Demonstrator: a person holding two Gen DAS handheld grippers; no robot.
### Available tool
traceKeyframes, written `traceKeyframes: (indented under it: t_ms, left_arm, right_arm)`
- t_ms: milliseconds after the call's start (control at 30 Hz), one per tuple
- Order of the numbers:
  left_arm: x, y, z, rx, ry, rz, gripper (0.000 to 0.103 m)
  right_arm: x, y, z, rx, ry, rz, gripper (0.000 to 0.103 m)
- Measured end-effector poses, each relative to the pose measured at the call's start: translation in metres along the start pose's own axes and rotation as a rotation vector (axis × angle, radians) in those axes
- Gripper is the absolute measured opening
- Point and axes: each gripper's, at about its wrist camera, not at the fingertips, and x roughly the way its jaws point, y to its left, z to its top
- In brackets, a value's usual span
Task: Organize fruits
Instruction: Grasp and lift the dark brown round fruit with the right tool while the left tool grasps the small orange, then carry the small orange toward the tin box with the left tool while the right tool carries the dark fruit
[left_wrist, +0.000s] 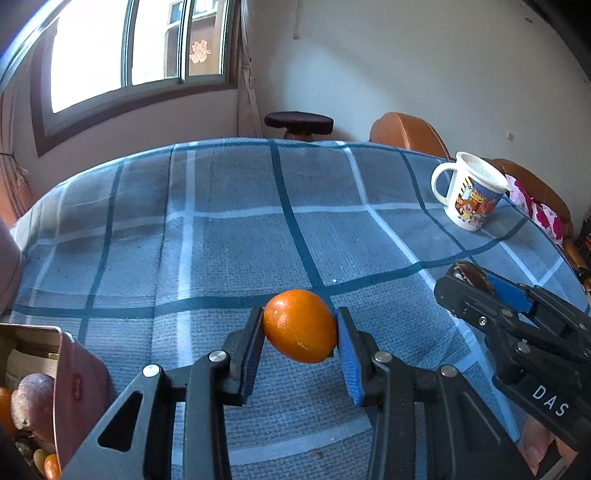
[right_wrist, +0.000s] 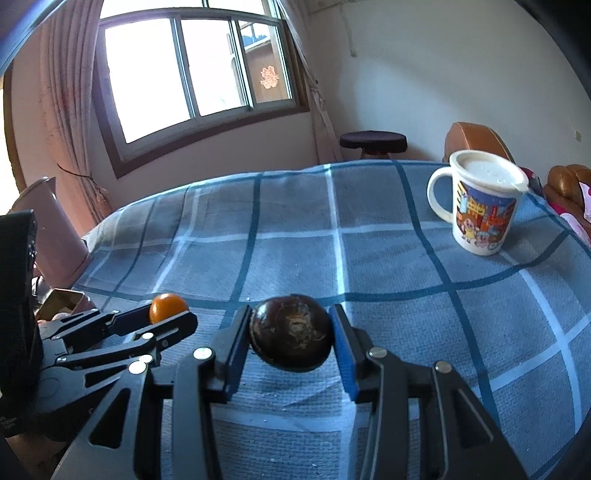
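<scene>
My left gripper (left_wrist: 300, 329) is shut on a small orange (left_wrist: 299, 332), both blue pads pressing its sides just above the blue checked tablecloth (left_wrist: 240, 240). Right of it, my right gripper (left_wrist: 469, 286) holds a dark brown round fruit (left_wrist: 468, 275). In the right wrist view that gripper (right_wrist: 291, 334) is shut on the dark fruit (right_wrist: 290, 338), low over the cloth. The left gripper (right_wrist: 168, 315) with the orange (right_wrist: 168, 306) shows at the left. A pink tin box (left_wrist: 75, 384) at the lower left holds a brownish fruit (left_wrist: 33, 400) and several small orange ones.
A white cartoon mug (right_wrist: 484, 218) with a lid stands at the table's right, also seen as the mug (left_wrist: 472, 197). Brown chairs (left_wrist: 406, 133) and a dark stool (left_wrist: 299, 122) stand beyond the far edge. A window is on the back wall.
</scene>
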Motion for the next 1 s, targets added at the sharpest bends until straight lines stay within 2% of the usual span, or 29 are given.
traceKeyframes:
  t_ms: [1000]
  left_arm:
    - [-0.024,-0.005,-0.006,0.031,-0.124,0.077,0.040]
  right_arm:
    - [-0.022,0.009,-0.002,-0.051,-0.115,-0.002,0.045]
